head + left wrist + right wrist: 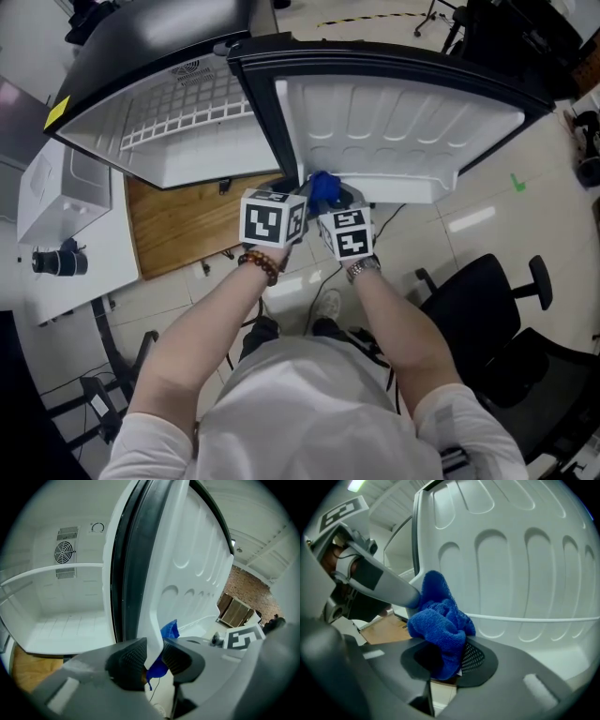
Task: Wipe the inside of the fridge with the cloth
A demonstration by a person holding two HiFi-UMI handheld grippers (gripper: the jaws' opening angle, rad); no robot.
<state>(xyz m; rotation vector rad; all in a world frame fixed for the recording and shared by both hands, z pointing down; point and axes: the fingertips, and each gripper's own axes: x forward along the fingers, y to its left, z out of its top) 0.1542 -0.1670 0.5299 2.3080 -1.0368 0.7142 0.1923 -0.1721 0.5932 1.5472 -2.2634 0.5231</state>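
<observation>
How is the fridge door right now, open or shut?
Open. The fridge door stands swung out with its white inner liner showing, and the interior shelf of the fridge is exposed beside the door's edge.

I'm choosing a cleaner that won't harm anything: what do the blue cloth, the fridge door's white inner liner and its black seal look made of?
The cloth: fuzzy looped pile, matte, likely microfibre or terry. The door liner: smooth white moulded plastic, judging by pressed-in ribs and soft sheen. The seal: black matte strip, probably rubber or soft vinyl; the look leaves that open.
</observation>
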